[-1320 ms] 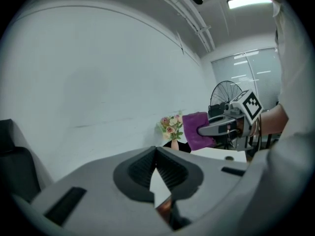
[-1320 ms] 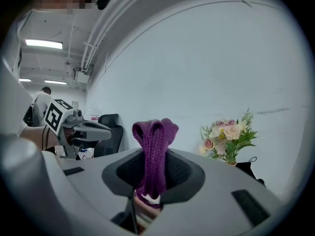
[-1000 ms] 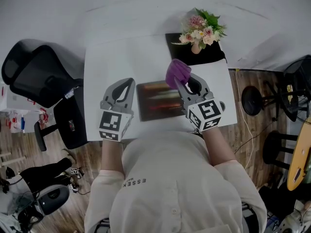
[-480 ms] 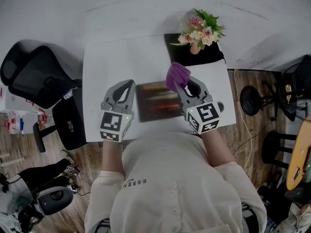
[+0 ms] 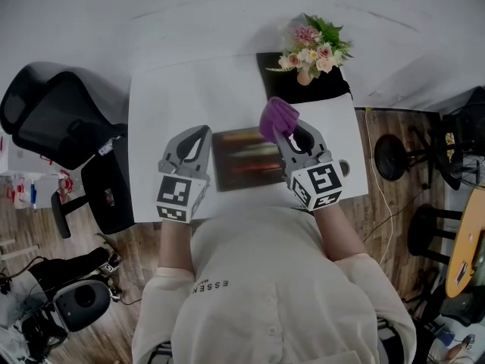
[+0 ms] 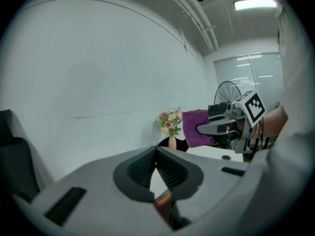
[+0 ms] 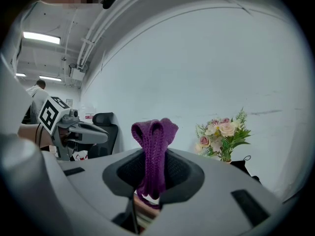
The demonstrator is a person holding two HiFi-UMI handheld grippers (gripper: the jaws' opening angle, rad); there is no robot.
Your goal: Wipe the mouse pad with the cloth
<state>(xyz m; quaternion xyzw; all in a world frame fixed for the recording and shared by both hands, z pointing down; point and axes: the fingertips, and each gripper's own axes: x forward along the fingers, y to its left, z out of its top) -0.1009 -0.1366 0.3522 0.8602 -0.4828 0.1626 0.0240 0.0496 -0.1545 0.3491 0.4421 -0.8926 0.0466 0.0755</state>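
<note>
The person's torso is covering the near edge of the white worktop (image 5: 189, 97), and the right hand-held gripper (image 5: 283, 133) is hiding the right edge of the mouse pad (image 5: 244, 158). The pad's print is showing only as blurred reddish streaks. In both gripper views just a sliver of it is peeking out under the jaws.

The pad is lying flat on the worktop between the two tools. The purple cloth (image 5: 277, 116) is sitting at the right hand-held gripper's tips, over the pad's far right corner, and I cannot tell whether it is touching the pad.

In the right gripper view the jaws are clenching the cloth (image 7: 153, 136). It is bunching in a fold above them and hanging in a strand below.

The left hand-held gripper (image 5: 201, 131) is resting just beside the pad's left edge, its jaws pressing together at the tips with nothing between them. Flowers (image 5: 313, 45) are standing at the worktop's far side.
</note>
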